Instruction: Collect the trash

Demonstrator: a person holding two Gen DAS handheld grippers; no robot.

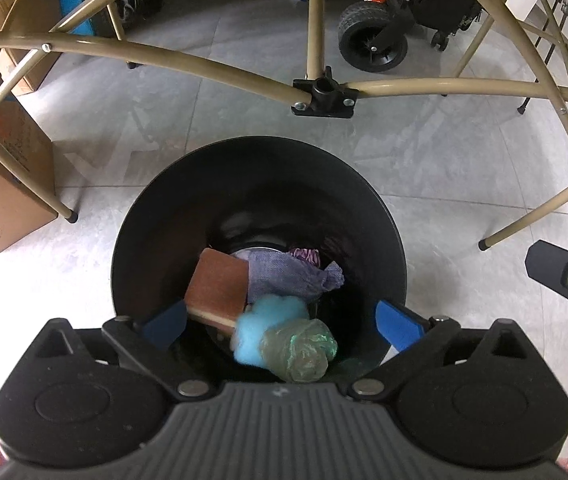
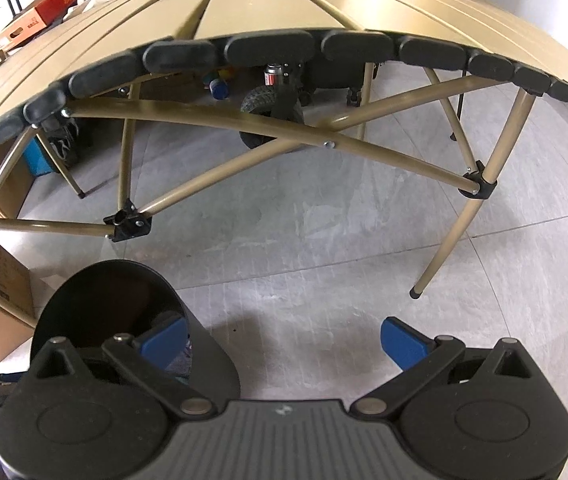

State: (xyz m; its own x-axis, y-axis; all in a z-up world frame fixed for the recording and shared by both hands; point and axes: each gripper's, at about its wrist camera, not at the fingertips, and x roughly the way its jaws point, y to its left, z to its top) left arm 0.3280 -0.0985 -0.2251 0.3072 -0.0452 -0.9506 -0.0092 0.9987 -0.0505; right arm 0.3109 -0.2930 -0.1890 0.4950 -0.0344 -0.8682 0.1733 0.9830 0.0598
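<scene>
A crumpled greenish plastic bag [image 1: 299, 350] and a light-blue fluffy tuft [image 1: 262, 320] show blurred just inside the mouth of the black trash bin [image 1: 156, 216], between the blue pads of the left tongs [image 1: 280, 320]; the pads stand wide apart and touch neither, so I judge the two pieces released and dropping, the tongs held straight above the opening so they fall in rather than onto the floor. Deeper in the bin lie a brown scouring sponge [image 1: 217, 286] with a pale underside, a purple cloth [image 1: 288, 276] bunched beside it, and a bit of purple-and-white striped stuff [image 1: 305, 257] behind; dark bin bottom shows beyond them. The right tongs [image 2: 282, 344] are likewise spread wide and empty, hovering over bare tiled floor [image 2: 324, 248] just beside the bin, apparently kept clear of the drop. Behind stands a folding tan table [image 2: 284, 0] on crossed tube legs, with cardboard boxes [image 1: 0, 200] to the left and a black wheel [image 1: 372, 40] farther back.
</scene>
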